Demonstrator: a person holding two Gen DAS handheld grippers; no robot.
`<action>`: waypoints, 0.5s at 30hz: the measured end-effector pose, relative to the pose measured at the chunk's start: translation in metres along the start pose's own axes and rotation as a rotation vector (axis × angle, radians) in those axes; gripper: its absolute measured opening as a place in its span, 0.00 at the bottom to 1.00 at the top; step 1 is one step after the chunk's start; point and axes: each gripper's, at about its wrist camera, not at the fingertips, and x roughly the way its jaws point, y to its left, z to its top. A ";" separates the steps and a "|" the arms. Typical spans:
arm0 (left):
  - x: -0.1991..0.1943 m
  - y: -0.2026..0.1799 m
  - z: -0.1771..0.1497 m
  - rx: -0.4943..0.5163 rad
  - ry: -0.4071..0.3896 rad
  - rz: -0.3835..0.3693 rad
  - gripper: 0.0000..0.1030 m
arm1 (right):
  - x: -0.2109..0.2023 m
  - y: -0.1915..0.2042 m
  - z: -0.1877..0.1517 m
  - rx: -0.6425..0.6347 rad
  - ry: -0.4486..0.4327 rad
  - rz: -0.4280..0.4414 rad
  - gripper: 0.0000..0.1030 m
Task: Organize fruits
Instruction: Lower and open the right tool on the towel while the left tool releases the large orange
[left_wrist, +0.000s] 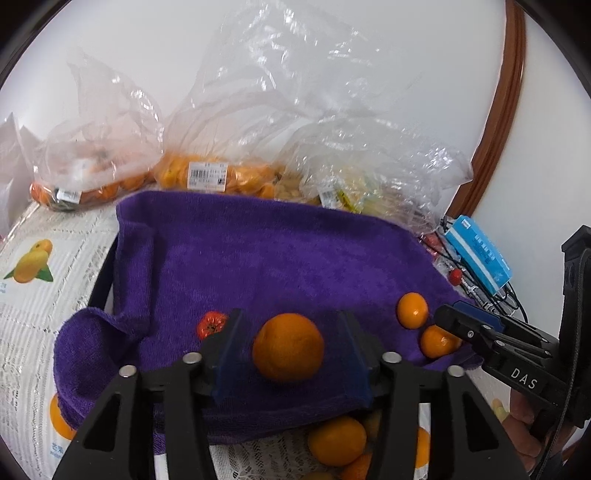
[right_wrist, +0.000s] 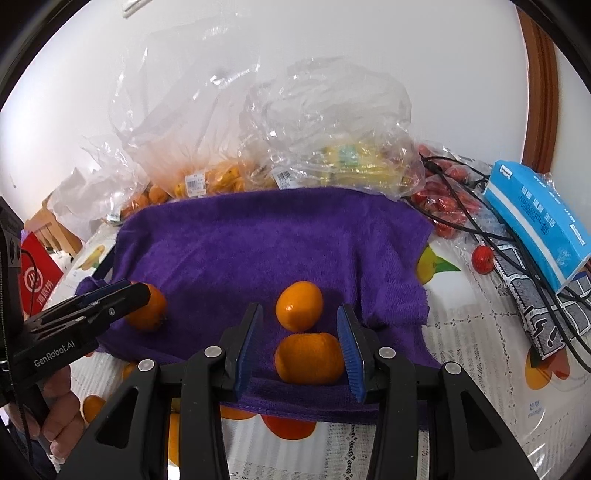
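Note:
A purple towel (left_wrist: 258, 258) (right_wrist: 258, 240) is spread over the table. In the left wrist view my left gripper (left_wrist: 291, 343) stands open around a large orange (left_wrist: 288, 347) lying on the towel, with purple showing on both sides of it. A small red fruit (left_wrist: 211, 324) lies just left of it. In the right wrist view my right gripper (right_wrist: 301, 343) is open around a small mandarin (right_wrist: 308, 358) that lies against the right pad, with a gap on its left. A second mandarin (right_wrist: 299, 305) sits just beyond the fingertips.
Clear plastic bags of oranges (left_wrist: 207, 177) (right_wrist: 207, 181) and yellow fruit (right_wrist: 347, 166) stand behind the towel. Red fruits (right_wrist: 443, 206), black cables (right_wrist: 461, 221) and a blue tissue box (right_wrist: 535, 229) crowd the right. The tablecloth (right_wrist: 461, 350) is printed with fruit.

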 end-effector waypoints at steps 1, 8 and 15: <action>-0.001 -0.001 0.000 0.002 -0.005 -0.004 0.50 | -0.002 0.000 0.000 0.002 -0.007 0.000 0.41; -0.008 -0.002 -0.001 -0.004 -0.041 -0.016 0.52 | -0.018 0.008 0.001 -0.019 -0.085 -0.033 0.42; -0.008 -0.003 -0.003 0.014 -0.035 0.008 0.52 | -0.030 0.015 -0.001 -0.041 -0.138 -0.004 0.45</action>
